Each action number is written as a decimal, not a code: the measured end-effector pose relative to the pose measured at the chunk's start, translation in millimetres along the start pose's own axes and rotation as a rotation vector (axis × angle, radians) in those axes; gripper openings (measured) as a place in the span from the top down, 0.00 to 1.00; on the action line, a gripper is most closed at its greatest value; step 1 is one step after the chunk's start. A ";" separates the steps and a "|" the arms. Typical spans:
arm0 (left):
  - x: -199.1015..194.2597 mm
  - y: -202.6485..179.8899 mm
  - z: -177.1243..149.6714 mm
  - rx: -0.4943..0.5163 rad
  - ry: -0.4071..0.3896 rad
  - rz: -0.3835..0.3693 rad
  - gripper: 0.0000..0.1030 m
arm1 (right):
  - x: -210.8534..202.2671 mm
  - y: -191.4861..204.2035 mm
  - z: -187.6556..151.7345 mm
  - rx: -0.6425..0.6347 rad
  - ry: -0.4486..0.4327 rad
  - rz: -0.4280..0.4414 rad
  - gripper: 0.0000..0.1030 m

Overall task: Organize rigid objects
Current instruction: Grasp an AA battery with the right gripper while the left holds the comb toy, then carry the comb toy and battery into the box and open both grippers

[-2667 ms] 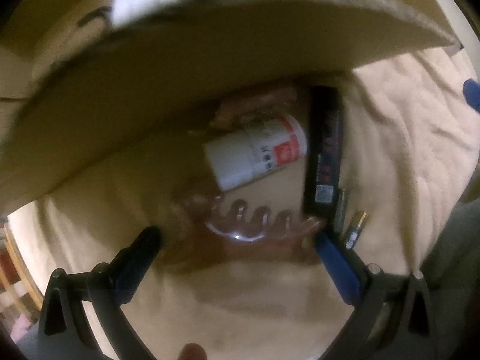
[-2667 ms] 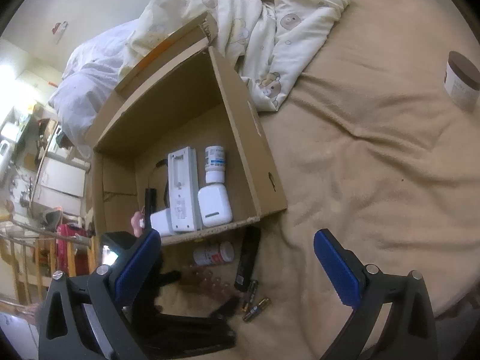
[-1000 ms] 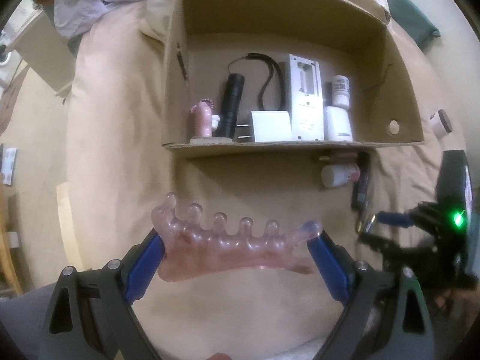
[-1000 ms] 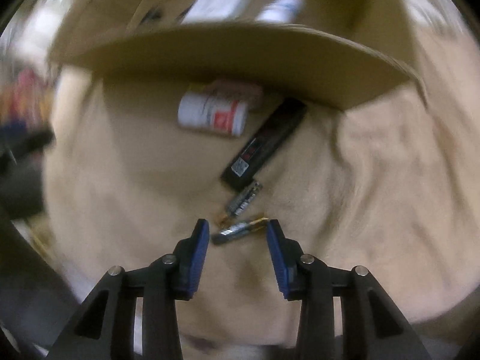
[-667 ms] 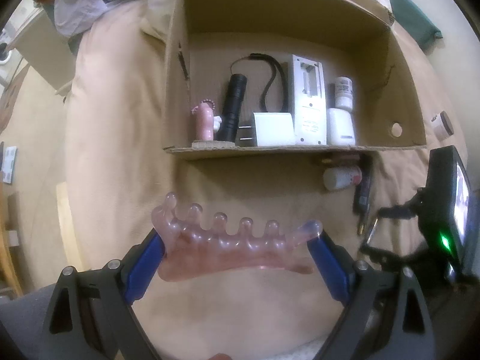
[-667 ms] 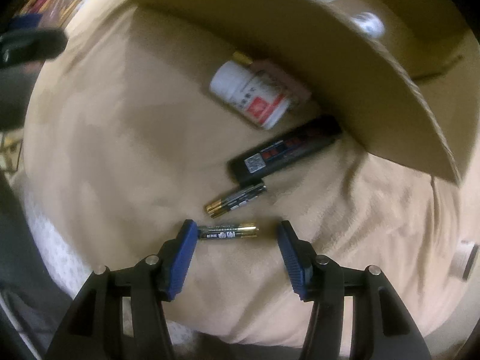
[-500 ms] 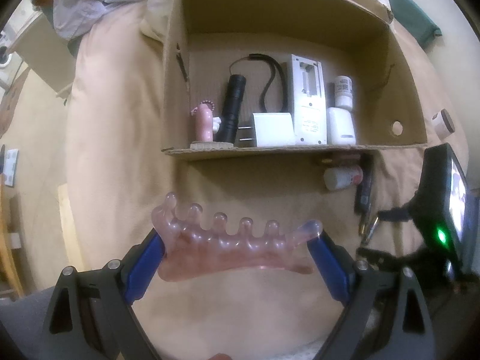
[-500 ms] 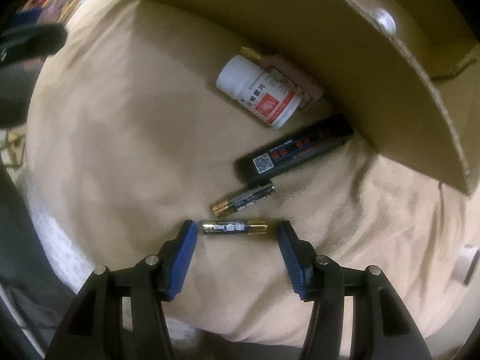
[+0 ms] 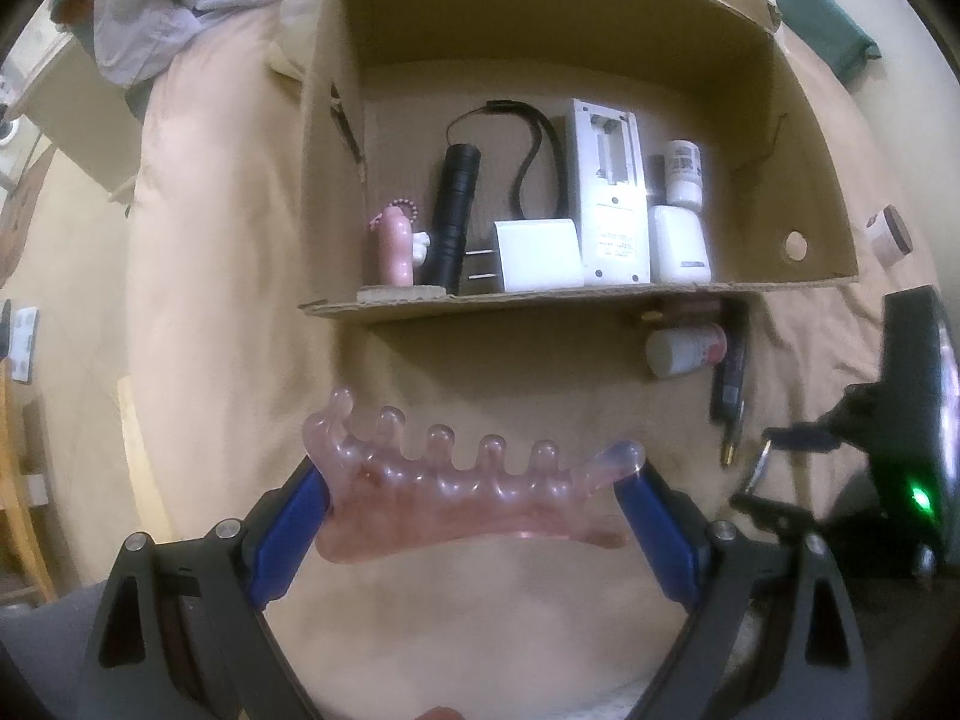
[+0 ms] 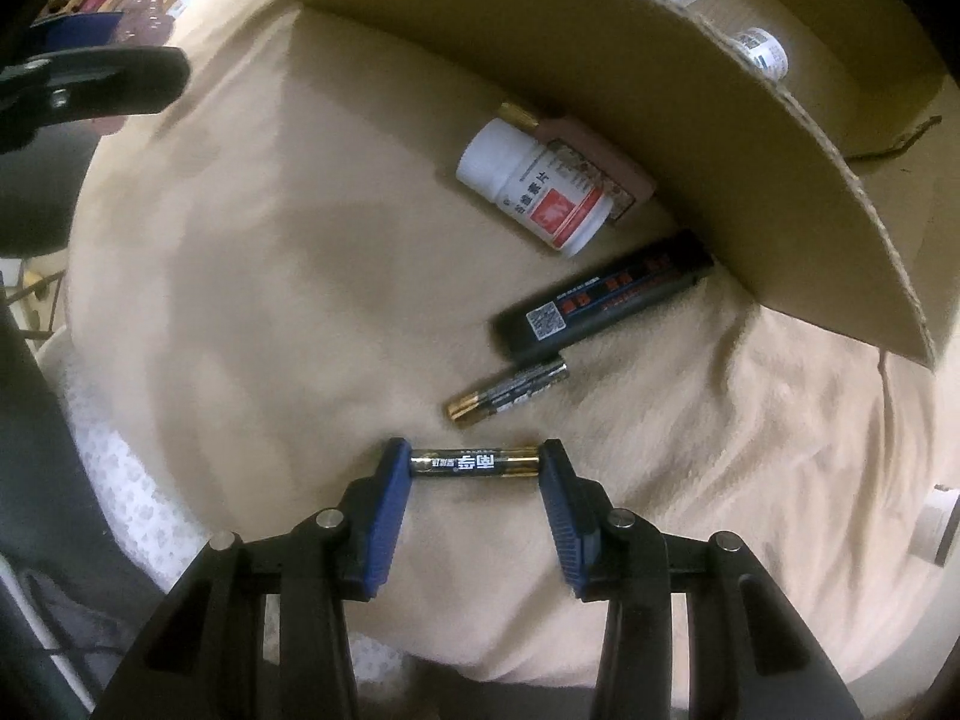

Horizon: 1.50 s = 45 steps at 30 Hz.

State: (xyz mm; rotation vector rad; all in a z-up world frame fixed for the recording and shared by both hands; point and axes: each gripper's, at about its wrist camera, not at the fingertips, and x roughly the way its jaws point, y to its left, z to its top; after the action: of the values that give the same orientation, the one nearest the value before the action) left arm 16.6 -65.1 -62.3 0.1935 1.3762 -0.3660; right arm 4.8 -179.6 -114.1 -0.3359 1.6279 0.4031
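my left fingers (image 9: 474,495) pinch a translucent pink knobbed plastic piece (image 9: 468,492) end to end, its rounded bumps pointing ahead toward the open cardboard box (image 9: 780,120). my right fingers (image 10: 475,461) pinch a slim black-and-gold battery (image 10: 475,461) lengthwise over the soft beige blanket (image 10: 270,300). just ahead lie a second battery (image 10: 507,399), a flat black bar (image 10: 606,303) and a white pill bottle (image 10: 534,186).

A translucent pink comb-like piece (image 9: 474,492) sits between blue pads (image 9: 288,522). The box (image 9: 600,12) is brown cardboard, the blanket (image 10: 270,300) beige. The battery (image 10: 474,461) is black and gold; the bottle (image 10: 534,192) white with a red label.
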 end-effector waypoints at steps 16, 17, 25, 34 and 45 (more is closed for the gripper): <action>-80.0 -17.8 34.3 0.038 -0.179 0.017 0.11 | -113.9 -29.1 -13.3 0.123 -0.363 0.067 0.56; -80.9 -18.9 39.9 0.043 -0.183 0.024 0.11 | -121.2 -33.2 -14.0 0.137 -0.396 0.063 0.56; -57.9 -29.7 87.0 0.056 -0.184 0.073 0.11 | -152.2 -78.7 7.6 0.365 -0.591 0.085 0.56; -4.6 -26.3 101.2 0.032 -0.133 0.059 0.11 | -98.5 -102.6 44.0 0.438 -0.606 0.099 0.56; 21.5 -26.3 110.5 0.043 -0.102 0.074 0.11 | -76.2 -100.3 60.4 0.446 -0.531 0.046 0.56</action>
State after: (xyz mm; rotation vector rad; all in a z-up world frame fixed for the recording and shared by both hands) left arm 111.9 -130.7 -60.3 0.2573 1.2580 -0.3390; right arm 110.5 -243.5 -49.0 0.1412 1.1592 0.1346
